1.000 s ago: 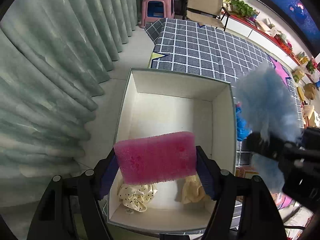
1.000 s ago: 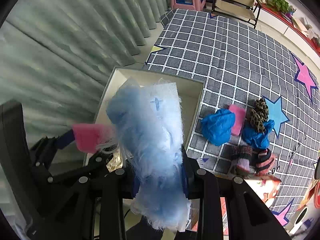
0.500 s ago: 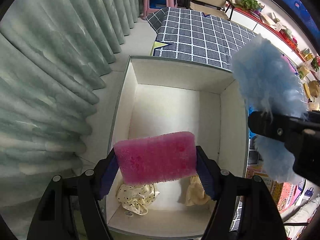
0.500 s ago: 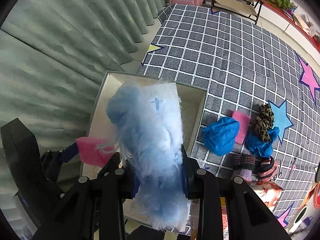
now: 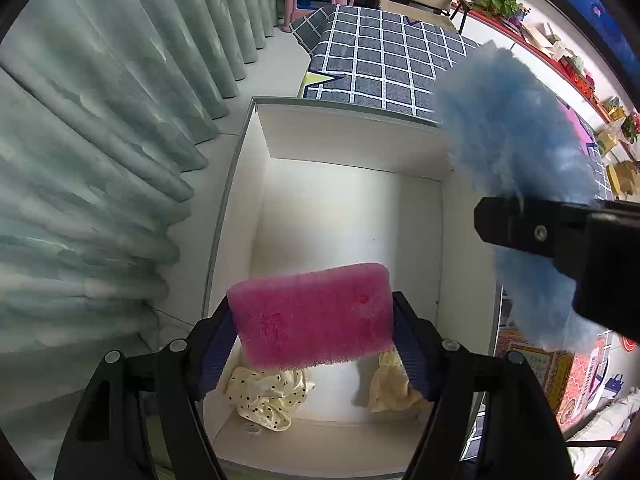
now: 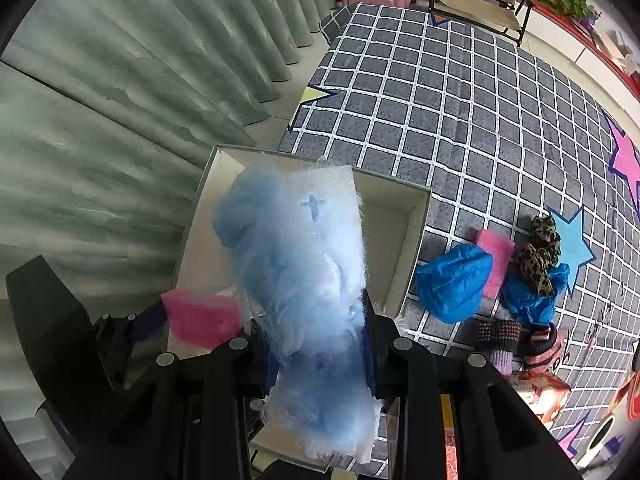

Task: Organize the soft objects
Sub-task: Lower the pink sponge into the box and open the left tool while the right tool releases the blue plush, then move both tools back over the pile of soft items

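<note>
Step in hand: drop-off, both grippers loaded over the open white rectangular cardboard box (image 5: 344,136).

Left gripper (image 5: 312,320) is clamped on a pink rectangular foam sponge (image 5: 312,316), pads pressing its two short ends, sponge held crosswise between the fingers. It points steeply down, with the box interior straight ahead and below the fingertips. In the box, just under the sponge: a crumpled cream fabric piece with black dots (image 5: 268,396) toward the left finger, a plain pale yellow fabric piece (image 5: 390,388) toward the right finger. The rest of the box floor, ahead of the fingertips, is bare.

Right gripper (image 6: 316,344) is squeezed nearly together on a fluffy light-blue fibre bundle (image 6: 296,264); the fluff sticks out well past the fingertips and hangs below them too. It sits beside the left gripper, at the box's right wall; whether the fluff is fully inside the rim I cannot tell.

Still waiting on the grey checked rug (image 6: 460,100), right of the right gripper and outside the box: crumpled blue plastic-like bags (image 6: 452,280), another pink sponge (image 6: 494,264), a leopard-print scrunchie (image 6: 538,260), knitted items (image 6: 516,340).

Next move, as I judge it: lower slightly, open the left jaws so the sponge falls onto the bare floor, then bring the right over and release. Fluff may cling to the pads.
</note>
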A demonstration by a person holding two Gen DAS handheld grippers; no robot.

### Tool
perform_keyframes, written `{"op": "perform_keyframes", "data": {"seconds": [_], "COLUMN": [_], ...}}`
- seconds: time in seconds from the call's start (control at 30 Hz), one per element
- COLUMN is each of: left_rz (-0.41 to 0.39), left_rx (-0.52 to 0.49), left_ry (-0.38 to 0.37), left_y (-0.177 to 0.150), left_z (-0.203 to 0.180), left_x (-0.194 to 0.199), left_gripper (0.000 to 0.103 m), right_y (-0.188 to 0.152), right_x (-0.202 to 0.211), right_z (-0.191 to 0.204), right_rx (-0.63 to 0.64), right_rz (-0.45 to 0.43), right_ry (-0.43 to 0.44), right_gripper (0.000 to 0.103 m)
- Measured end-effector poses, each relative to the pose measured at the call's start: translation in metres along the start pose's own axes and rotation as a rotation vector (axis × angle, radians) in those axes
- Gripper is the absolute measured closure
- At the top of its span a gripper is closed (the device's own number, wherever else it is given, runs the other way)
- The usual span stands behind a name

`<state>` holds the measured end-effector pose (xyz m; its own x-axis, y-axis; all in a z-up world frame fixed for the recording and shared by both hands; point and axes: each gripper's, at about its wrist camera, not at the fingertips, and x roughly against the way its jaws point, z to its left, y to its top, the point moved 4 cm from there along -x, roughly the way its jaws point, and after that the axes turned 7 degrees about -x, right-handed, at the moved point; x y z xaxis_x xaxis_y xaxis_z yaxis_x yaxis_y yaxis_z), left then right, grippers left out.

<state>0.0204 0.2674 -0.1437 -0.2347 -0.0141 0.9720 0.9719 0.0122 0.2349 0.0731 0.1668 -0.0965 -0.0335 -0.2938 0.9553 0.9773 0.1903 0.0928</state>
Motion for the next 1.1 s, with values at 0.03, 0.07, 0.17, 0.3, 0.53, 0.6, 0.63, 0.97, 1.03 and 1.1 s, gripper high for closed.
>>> {"op": "perform_keyframes", "data": {"seconds": [0.03, 0.07, 0.17, 0.3, 0.53, 0.6, 0.63, 0.97, 1.03, 1.1], "left_rz": [0.003, 0.007, 0.037, 0.036, -0.056, -0.061, -0.064, -0.061, -0.051, -0.039], "left_rx": [0.001, 0.004, 0.041, 0.084, 0.113, 0.104, 0.094, -0.033, -0.048, -0.061], "left_ry": [0.004, 0.002, -0.051, -0.064, -0.155, -0.174, -0.179, -0.222, -0.231, -0.24], "left_y": [-0.001, -0.001, -0.004, -0.007, 0.0, 0.005, 0.008, 0.029, 0.031, 0.03], "left_z": [0.0, 0.0, 0.002, 0.008, 0.001, -0.004, -0.009, -0.064, -0.073, -0.081], "left_x": [0.0, -0.001, -0.005, -0.004, 0.014, 0.019, 0.021, 0.031, 0.031, 0.032], "left_gripper": [0.026, 0.025, 0.02, 0.001, 0.0, 0.0, 0.0, 0.0, 0.0, 0.0], "right_y": [0.001, 0.001, 0.001, 0.0, -0.009, -0.015, -0.015, -0.037, -0.044, -0.05], "right_x": [-0.001, -0.001, 0.001, 0.004, 0.025, 0.035, 0.039, 0.079, 0.078, 0.073], "right_z": [0.001, 0.001, 0.001, -0.005, -0.038, -0.054, -0.059, -0.184, -0.211, -0.231], "right_rx": [0.0, -0.002, -0.009, -0.022, -0.113, -0.142, -0.154, -0.394, -0.443, -0.476], "right_rz": [0.003, 0.01, 0.004, 0.008, 0.007, 0.0, -0.003, -0.046, -0.04, -0.027], "right_ry": [0.005, 0.021, 0.038, 0.012, 0.047, 0.047, 0.048, -0.04, -0.07, -0.099], "right_gripper": [0.069, 0.063, 0.044, 0.013, 0.01, 0.01, 0.01, 0.01, 0.01, 0.01]}}
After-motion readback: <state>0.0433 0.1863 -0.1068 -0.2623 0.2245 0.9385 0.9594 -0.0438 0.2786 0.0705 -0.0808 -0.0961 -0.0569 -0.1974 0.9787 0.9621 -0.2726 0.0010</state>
